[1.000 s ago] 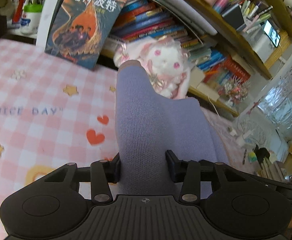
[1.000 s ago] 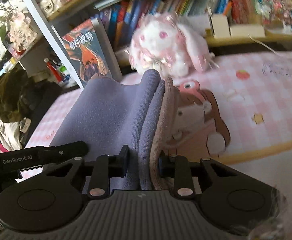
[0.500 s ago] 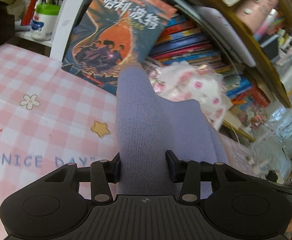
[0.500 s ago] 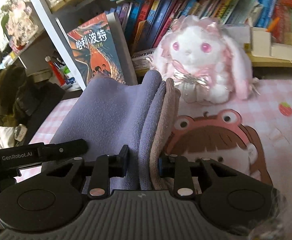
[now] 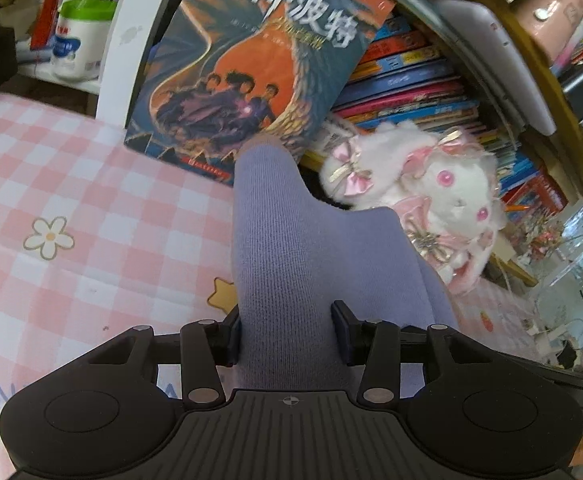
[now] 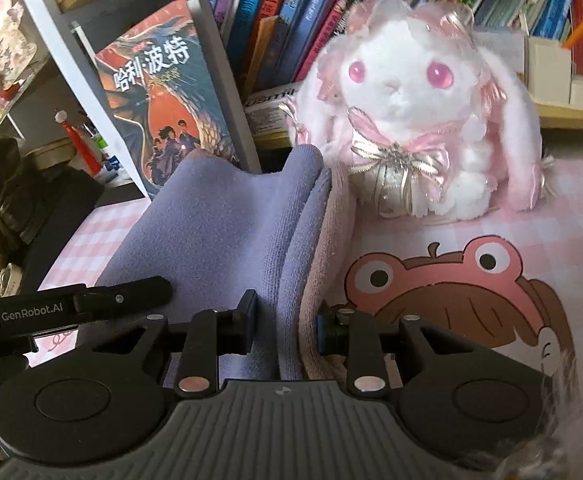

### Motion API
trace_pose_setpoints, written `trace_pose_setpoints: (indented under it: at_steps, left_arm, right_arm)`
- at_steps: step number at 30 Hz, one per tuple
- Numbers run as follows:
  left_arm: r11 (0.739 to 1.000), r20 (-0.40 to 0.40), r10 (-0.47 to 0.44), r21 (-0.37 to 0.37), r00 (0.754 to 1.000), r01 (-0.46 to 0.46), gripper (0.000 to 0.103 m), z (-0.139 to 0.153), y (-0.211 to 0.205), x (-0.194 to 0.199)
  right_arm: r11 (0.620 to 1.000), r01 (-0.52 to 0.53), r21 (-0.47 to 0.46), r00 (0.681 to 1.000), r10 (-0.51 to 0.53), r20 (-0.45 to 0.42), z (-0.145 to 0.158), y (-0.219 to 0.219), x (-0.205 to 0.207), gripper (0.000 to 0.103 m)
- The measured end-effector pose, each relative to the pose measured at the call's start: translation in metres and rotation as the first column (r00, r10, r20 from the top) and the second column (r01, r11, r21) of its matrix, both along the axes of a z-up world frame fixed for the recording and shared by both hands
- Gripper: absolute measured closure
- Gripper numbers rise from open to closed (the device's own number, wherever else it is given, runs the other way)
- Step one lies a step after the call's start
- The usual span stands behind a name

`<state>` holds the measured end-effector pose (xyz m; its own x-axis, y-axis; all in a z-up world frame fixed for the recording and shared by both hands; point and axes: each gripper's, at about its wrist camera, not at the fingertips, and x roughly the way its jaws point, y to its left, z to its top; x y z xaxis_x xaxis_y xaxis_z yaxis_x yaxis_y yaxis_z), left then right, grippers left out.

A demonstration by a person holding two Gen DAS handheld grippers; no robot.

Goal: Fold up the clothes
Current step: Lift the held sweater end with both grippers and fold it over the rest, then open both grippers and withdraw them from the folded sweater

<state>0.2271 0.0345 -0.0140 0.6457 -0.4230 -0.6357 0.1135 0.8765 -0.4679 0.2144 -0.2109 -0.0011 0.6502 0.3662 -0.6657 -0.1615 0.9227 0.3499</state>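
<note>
A lavender knit garment [image 5: 291,264] with a pinkish lining edge [image 6: 329,248] is held between both grippers above the pink checked mat [image 5: 91,216]. My left gripper [image 5: 285,334] is shut on a bunched fold of it. My right gripper [image 6: 285,328] is shut on its other edge, where the lavender layers [image 6: 219,240] and the pink lining are stacked. The cloth stretches between the two. The left gripper's body [image 6: 71,306] shows at the left of the right wrist view.
A white and pink plush rabbit [image 6: 407,112] sits on the mat just beyond the cloth, also in the left wrist view [image 5: 443,204]. A large book [image 5: 251,64] leans against the bookshelf [image 6: 331,20] behind. A white jar [image 5: 77,46] stands far left.
Both grippers have moved forward with the garment toward the bookshelf; the book and the rabbit are closer and larger. Both grips are unchanged.
</note>
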Motion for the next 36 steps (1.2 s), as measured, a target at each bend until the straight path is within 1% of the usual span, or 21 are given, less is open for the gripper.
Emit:
trace_pose_setpoints:
  at_steps: [2,7,10,11,12,13,14,18,20,21,24,25,27,28,31,36]
  left_arm:
    - [1.0,0.001,0.006,0.01,1.0,-0.006,0.053,-0.004,0.0,0.0]
    - [0.999,0.008,0.017,0.034,1.0,-0.017,0.049,-0.007,-0.002,-0.001]
    - [0.996,0.032,0.027,0.08,0.999,-0.029,0.043,-0.002,-0.005,-0.006]
    - [0.994,0.043,0.032,0.099,0.999,-0.036,0.041,0.001,-0.006,-0.008]
    - [0.992,0.054,0.037,0.118,0.998,-0.044,0.04,0.003,-0.007,-0.01]
    - [0.989,0.066,0.042,0.137,0.997,-0.051,0.04,0.006,-0.008,-0.012]
    - [0.986,0.077,0.047,0.155,0.996,-0.059,0.039,0.009,-0.009,-0.014]
    - [0.977,0.161,0.054,0.193,0.985,-0.086,0.034,0.025,-0.014,-0.03]
    - [0.967,0.202,0.055,0.233,0.978,-0.103,0.028,0.031,-0.019,-0.04]
    - [0.96,0.218,0.056,0.258,0.974,-0.113,0.027,0.033,-0.023,-0.045]
    - [0.945,0.257,0.025,0.309,0.966,-0.107,0.024,0.038,-0.034,-0.059]
    - [0.94,0.268,0.016,0.324,0.963,-0.106,0.022,0.039,-0.037,-0.064]
    - [0.926,0.283,0.024,0.356,0.959,-0.128,0.019,0.042,-0.043,-0.074]
    - [0.921,0.283,0.03,0.365,0.959,-0.137,0.018,0.042,-0.045,-0.079]
    - [0.907,0.279,0.049,0.39,0.959,-0.16,0.017,0.044,-0.051,-0.091]
    - [0.909,0.278,0.045,0.386,0.959,-0.155,0.017,0.047,-0.054,-0.11]
  right_arm:
    - [1.0,0.014,0.003,1.0,-0.014,-0.009,-0.005,-0.001,0.001,0.076]
    - [1.0,0.015,-0.012,1.0,-0.015,-0.013,-0.01,0.001,0.003,0.071]
    - [0.999,0.02,-0.042,1.0,-0.02,-0.013,-0.01,0.004,0.004,0.064]
    - [0.998,0.022,-0.051,1.0,-0.023,-0.012,-0.01,0.004,0.004,0.059]
    - [0.998,0.025,-0.058,1.0,-0.025,-0.013,-0.009,0.004,0.004,0.052]
    - [0.997,0.029,-0.069,0.999,-0.03,-0.014,-0.008,0.003,0.003,0.048]
    - [0.996,0.037,-0.081,0.999,-0.038,-0.01,-0.006,0.003,0.002,0.04]
    - [0.993,0.065,-0.096,0.998,-0.063,0.024,0.003,0.0,-0.008,0.026]
    - [0.992,0.077,-0.095,0.996,-0.073,0.046,0.008,-0.001,-0.015,0.021]
    - [0.991,0.084,-0.1,0.995,-0.078,0.058,0.01,-0.002,-0.02,0.018]
    - [0.989,0.098,-0.11,0.993,-0.09,0.075,0.013,-0.001,-0.03,0.015]
    - [0.988,0.098,-0.117,0.993,-0.089,0.08,0.014,0.0,-0.033,0.015]
    - [0.984,0.104,-0.143,0.991,-0.09,0.099,0.017,0.003,-0.041,0.011]
    - [0.98,0.112,-0.162,0.989,-0.094,0.111,0.019,0.004,-0.046,0.01]
    - [0.967,0.14,-0.211,0.984,-0.112,0.139,0.021,0.005,-0.06,0.008]
    - [0.956,0.165,-0.243,0.981,-0.133,0.144,0.024,0.002,-0.08,0.008]
